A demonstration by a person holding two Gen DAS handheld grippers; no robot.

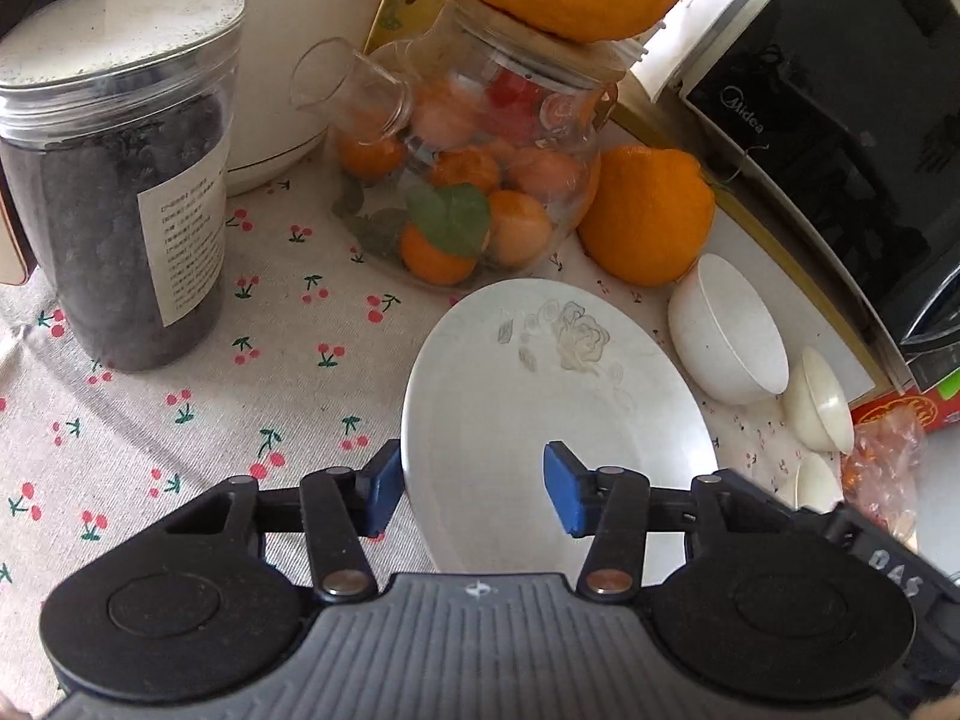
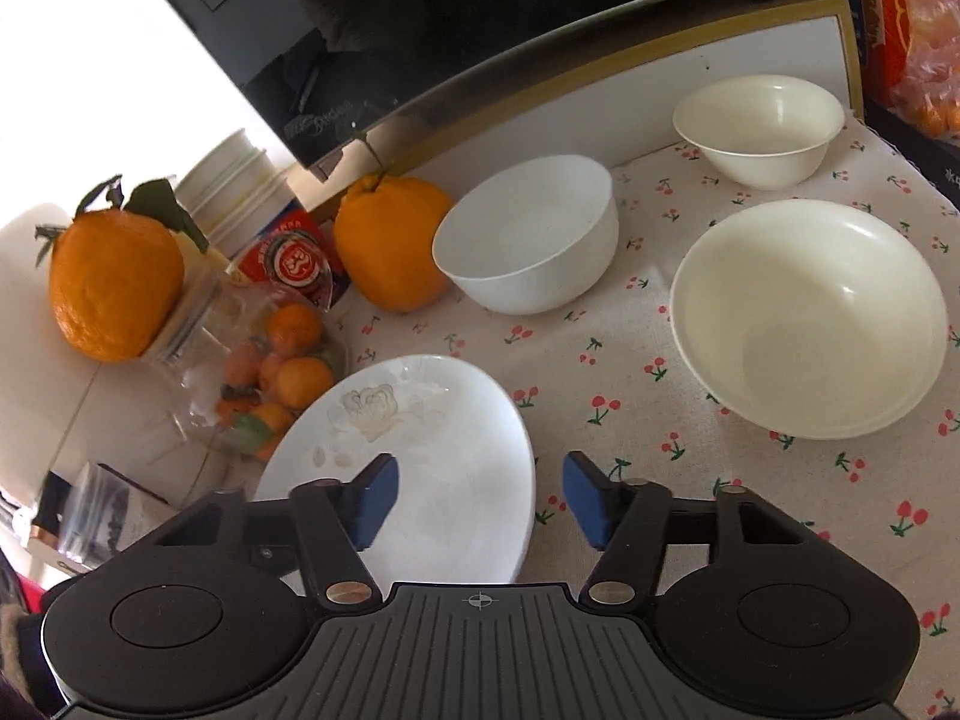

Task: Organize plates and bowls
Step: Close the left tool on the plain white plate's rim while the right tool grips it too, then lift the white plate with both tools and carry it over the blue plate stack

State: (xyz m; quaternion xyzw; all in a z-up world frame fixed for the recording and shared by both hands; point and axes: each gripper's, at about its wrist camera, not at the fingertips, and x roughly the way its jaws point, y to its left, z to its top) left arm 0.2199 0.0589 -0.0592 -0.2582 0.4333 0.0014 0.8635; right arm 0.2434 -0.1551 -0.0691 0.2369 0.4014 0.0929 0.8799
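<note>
I read this as the pick-up step: both tongs straddle opposite edges of the flowered plate (image 1: 558,414), which lies flat on the worktop (image 1: 180,396) at six o'clock from the fruit jar (image 1: 474,180). Left tongs (image 1: 474,492) and right tongs (image 2: 480,501) stand part-open, pads clear of the rim. Next, I'd lower and pinch. The plate's near edge hides under both tools.

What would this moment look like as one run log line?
left gripper: open, straddling plate rim | right gripper: open, straddling plate's opposite rim | bowls: untouched
</note>
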